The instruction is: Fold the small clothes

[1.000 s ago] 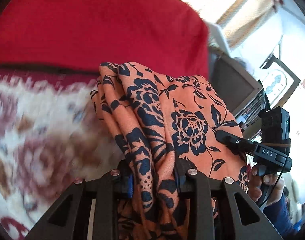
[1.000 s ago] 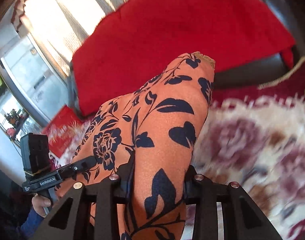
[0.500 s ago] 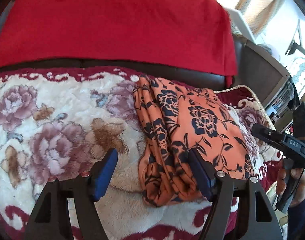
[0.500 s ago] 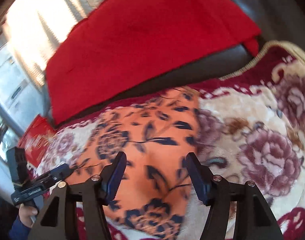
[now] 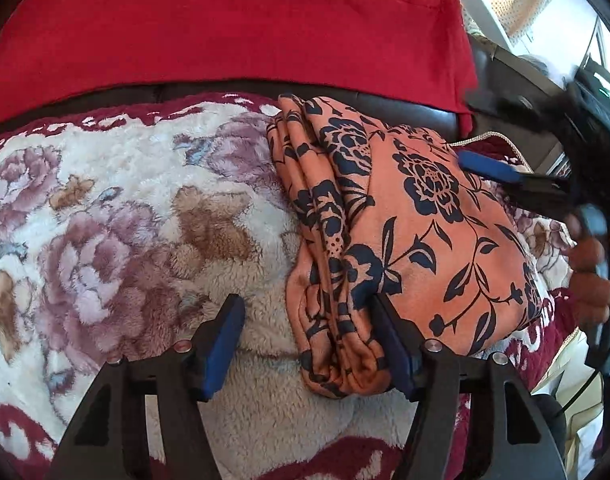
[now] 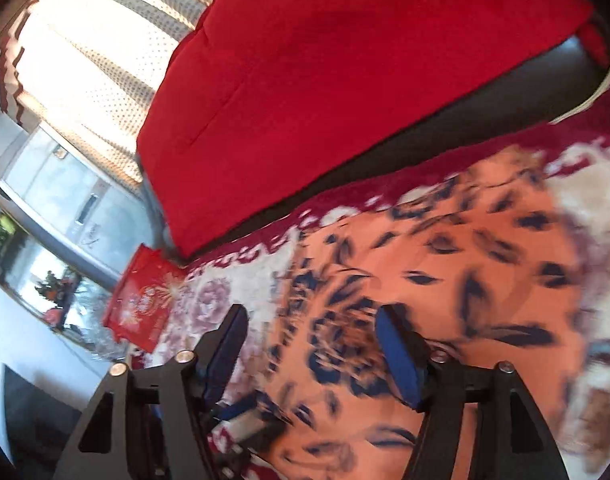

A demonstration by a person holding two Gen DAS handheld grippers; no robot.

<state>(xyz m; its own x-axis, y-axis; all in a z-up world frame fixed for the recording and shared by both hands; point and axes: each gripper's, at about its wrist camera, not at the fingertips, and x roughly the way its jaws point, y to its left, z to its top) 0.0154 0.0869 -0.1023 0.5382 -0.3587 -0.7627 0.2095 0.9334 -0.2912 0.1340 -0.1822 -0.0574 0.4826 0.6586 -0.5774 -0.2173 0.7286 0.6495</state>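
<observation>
A folded orange garment with dark blue flowers (image 5: 409,236) lies on the fluffy floral blanket (image 5: 117,216). My left gripper (image 5: 311,350) is open and empty, its jaws wide apart, with the right pad against the garment's near folded edge. My right gripper (image 6: 317,350) is open and empty, hovering above the same garment (image 6: 445,264), which is motion-blurred in the right wrist view. The right gripper also shows in the left wrist view (image 5: 517,176), at the garment's far right side, held by a hand.
A red cover (image 5: 225,20) drapes the dark sofa back (image 5: 405,102) behind the blanket. A red printed bag (image 6: 143,300) and a glass cabinet (image 6: 57,204) stand beyond the blanket's left end in the right wrist view. Curtains (image 6: 105,40) hang behind.
Both grippers held the garment in the air, then laid it on the blanket and opened. Since half a second ago the right gripper has swung left; the left has barely moved.
</observation>
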